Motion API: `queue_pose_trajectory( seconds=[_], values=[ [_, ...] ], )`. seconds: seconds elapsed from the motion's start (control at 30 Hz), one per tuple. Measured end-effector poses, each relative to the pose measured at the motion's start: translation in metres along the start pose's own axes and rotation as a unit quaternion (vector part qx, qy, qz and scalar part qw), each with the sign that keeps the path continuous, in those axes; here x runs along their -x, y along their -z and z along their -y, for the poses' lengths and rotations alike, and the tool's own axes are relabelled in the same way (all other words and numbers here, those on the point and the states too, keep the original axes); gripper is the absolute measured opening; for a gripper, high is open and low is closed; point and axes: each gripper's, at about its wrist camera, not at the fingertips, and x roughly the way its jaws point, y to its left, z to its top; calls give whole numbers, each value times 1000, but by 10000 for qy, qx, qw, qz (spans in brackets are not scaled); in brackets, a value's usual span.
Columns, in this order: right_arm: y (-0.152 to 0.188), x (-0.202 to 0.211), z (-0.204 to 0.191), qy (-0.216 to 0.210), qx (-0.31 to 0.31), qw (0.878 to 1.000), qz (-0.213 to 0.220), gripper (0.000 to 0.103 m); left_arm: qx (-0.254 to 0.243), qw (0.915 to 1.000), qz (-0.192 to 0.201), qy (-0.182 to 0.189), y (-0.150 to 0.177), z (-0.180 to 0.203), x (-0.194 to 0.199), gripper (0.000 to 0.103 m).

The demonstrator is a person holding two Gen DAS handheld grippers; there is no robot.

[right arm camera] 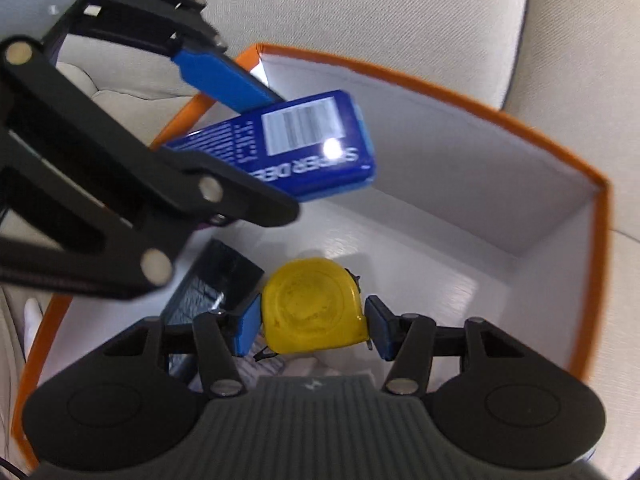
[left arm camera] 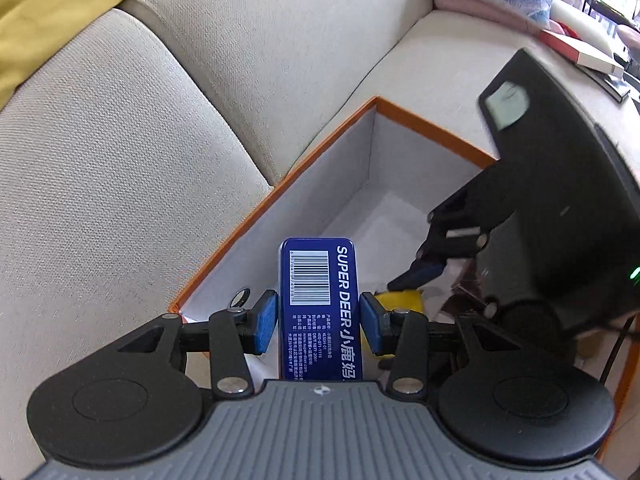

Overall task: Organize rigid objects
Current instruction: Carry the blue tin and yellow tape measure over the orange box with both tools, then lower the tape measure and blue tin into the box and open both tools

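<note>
My left gripper (left arm camera: 319, 322) is shut on a blue "SUPER DEER" tin (left arm camera: 320, 304) and holds it over the orange-rimmed storage box (left arm camera: 280, 188) on the sofa. The tin also shows in the right wrist view (right arm camera: 304, 148), tilted above the box. My right gripper (right arm camera: 312, 326) is inside the box, its blue pads (right arm camera: 247, 330) around a yellow tape measure (right arm camera: 314, 312), left pad touching, right pad close by. The tape measure peeks out behind the tin in the left wrist view (left arm camera: 402, 300). The right gripper (left arm camera: 420, 272) reaches into the box from the right.
A dark flat object (right arm camera: 216, 280) lies on the box floor beside the tape measure. The box's grey inner walls (right arm camera: 460, 168) rise around it. Beige sofa cushions (left arm camera: 120, 200) surround the box. Cushions and a red-white box (left arm camera: 580, 50) lie at the far right.
</note>
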Motion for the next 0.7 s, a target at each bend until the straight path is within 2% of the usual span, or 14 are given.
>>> queue_pose_trajectory(
  seconds=[0.23,0.37,0.5,0.7],
  values=[
    [1,-30,-2,-131,-30,9996,-258,57,29,10000,-21,90,0,-6,-18,50],
    [5,-31,-8,-212,180,9992,-272,58,52,9999,-30,139,5,-6,-20,50],
    [11,-28,-14,-406,276,9983,-308,58,45,9999,-28,162,8,-5,-19,50],
    [19,4,-14,-180,185,9997,-56,59,35,9997,-9,229,7,-2,-15,50]
  ],
)
